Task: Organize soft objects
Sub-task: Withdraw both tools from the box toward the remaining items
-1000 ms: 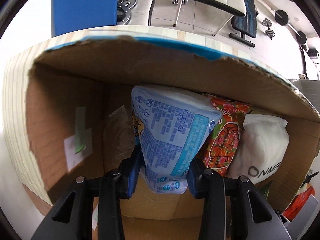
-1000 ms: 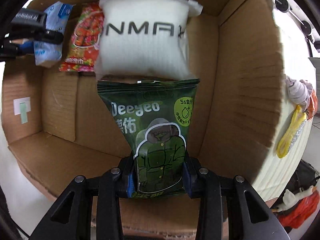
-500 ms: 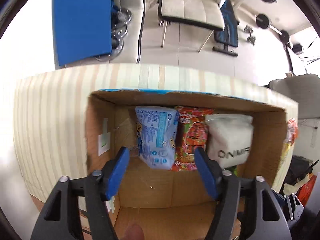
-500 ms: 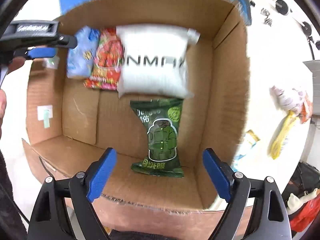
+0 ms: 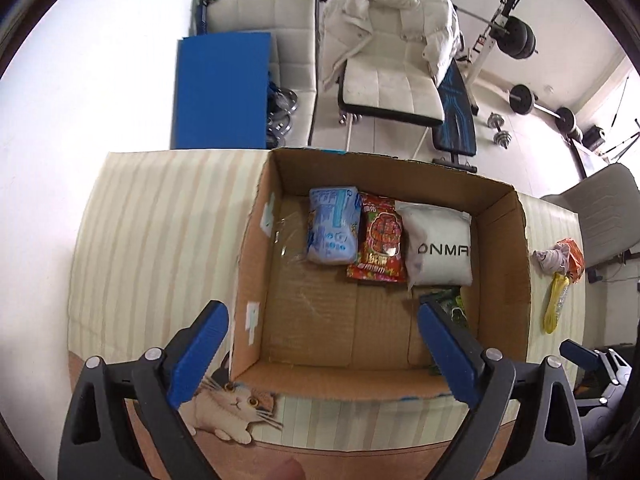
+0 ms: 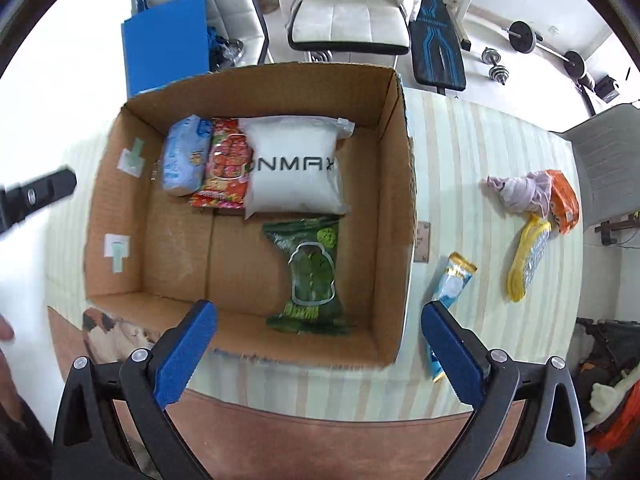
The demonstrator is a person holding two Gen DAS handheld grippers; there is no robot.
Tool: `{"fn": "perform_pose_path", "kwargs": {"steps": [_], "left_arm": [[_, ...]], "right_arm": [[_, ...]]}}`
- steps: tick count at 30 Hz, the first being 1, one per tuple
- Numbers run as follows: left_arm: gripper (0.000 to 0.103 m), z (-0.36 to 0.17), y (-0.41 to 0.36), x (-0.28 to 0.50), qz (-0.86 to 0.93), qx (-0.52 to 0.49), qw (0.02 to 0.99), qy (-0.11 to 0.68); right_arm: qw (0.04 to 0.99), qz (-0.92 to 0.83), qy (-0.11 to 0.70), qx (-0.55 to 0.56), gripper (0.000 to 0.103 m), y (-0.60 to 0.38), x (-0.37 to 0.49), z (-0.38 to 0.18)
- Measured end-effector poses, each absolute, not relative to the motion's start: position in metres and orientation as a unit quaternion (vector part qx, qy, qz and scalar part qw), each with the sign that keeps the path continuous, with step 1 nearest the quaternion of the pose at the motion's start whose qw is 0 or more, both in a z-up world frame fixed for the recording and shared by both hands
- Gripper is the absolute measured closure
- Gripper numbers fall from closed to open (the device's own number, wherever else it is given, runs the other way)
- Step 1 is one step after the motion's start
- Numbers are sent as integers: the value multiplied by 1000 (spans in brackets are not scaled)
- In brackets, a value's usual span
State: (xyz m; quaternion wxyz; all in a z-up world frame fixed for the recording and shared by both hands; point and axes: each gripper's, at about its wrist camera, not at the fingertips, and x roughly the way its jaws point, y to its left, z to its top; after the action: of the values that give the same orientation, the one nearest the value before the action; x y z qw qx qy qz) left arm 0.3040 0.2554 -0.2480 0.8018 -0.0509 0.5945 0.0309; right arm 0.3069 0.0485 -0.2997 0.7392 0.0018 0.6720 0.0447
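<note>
An open cardboard box (image 5: 256, 264) (image 6: 404, 184) stands on the striped table. Along its far wall lie a light blue pack (image 5: 332, 226) (image 6: 184, 154), a red pack (image 5: 380, 236) (image 6: 226, 164) and a white ONMAX pack (image 5: 438, 250) (image 6: 294, 170). A green pack (image 6: 312, 276) (image 5: 452, 304) lies in front of the white one. My left gripper (image 5: 324, 356) is open and empty, high above the box's near left. My right gripper (image 6: 320, 354) is open and empty above the box's near edge.
On the table right of the box lie a blue and gold sachet (image 6: 450, 292), a yellow item (image 6: 528, 256), a lilac cloth (image 6: 520, 190) and an orange pack (image 6: 564, 200). A blue board (image 5: 220, 88), a white chair (image 5: 392, 84) and weights stand beyond the table.
Both grippers opened, letting go of the blue pack and the green pack, which now rest in the box. Both grippers then rose and pulled back from the box.
</note>
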Motion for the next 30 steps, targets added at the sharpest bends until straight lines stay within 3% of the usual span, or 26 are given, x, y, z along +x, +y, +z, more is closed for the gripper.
{"fn": "perform_pose_path", "kwargs": {"steps": [16, 22, 26, 30], "left_arm": [[6, -207, 214, 228, 70, -53, 823, 561], [6, -189, 154, 234, 52, -33, 831, 553], [6, -211, 86, 242, -3, -29, 814, 580], [7, -271, 12, 248, -63, -50, 764, 641]], "right_arm": [[785, 98, 612, 15, 0, 16, 245, -237], [786, 119, 603, 64, 0, -31, 244, -237], [792, 98, 597, 80, 0, -100, 250, -239], [775, 42, 623, 99, 0, -188, 258, -255]]}}
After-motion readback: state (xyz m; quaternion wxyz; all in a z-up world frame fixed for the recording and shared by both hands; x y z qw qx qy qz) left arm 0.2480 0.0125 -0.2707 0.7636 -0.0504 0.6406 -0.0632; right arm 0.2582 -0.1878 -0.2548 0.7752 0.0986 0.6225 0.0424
